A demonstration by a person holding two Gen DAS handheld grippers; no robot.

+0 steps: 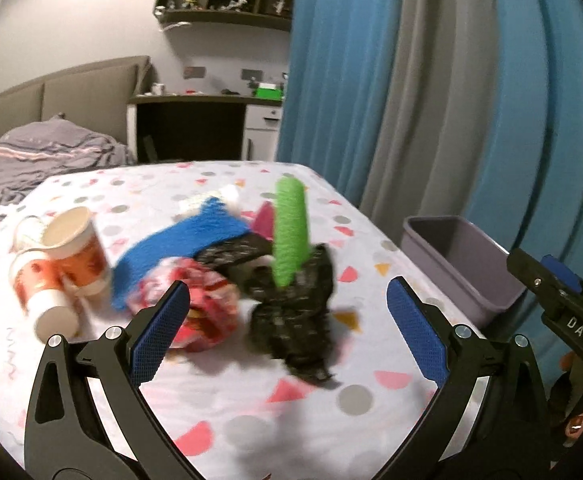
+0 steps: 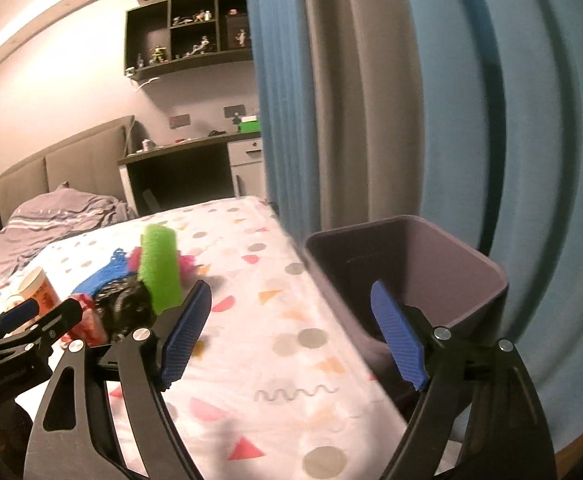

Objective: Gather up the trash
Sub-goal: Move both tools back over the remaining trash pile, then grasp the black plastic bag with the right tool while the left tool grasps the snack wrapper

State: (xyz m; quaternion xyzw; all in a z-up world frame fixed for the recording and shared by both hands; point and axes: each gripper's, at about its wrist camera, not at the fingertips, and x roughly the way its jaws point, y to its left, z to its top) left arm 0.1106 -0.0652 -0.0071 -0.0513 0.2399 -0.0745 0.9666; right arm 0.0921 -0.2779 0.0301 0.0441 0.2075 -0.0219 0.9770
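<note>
Looking across the bed (image 1: pixel 251 420), we see its white sheet printed with pink, grey and orange shapes filling most of both views, with the blue and grey curtain (image 1: pixel 431 100) hanging behind its far edge. Beside the bed, against that curtain, stands the grey bin (image 2: pixel 471 268); nothing shows inside it from here. Our right gripper (image 2: pixel 295 336) hangs over the bed's edge just by the bin, its blue-padded fingers spread wide with nothing between them, the far pad lying in front of the bin's near wall. Our left gripper (image 1: pixel 287 336) points at the trash pile, its fingers also wide apart and empty. The trash sits heaped in the middle of the sheet, well apart from the bin: a blue net (image 1: pixel 179 240), a crumpled black bag (image 1: pixel 291 304), a green foam sleeve (image 1: pixel 289 232) standing tilted out of the black bag, a red wrapper (image 1: pixel 203 304) and, off to the left, two orange-and-white paper cups (image 1: pixel 77 252) lying on their sides.
</note>
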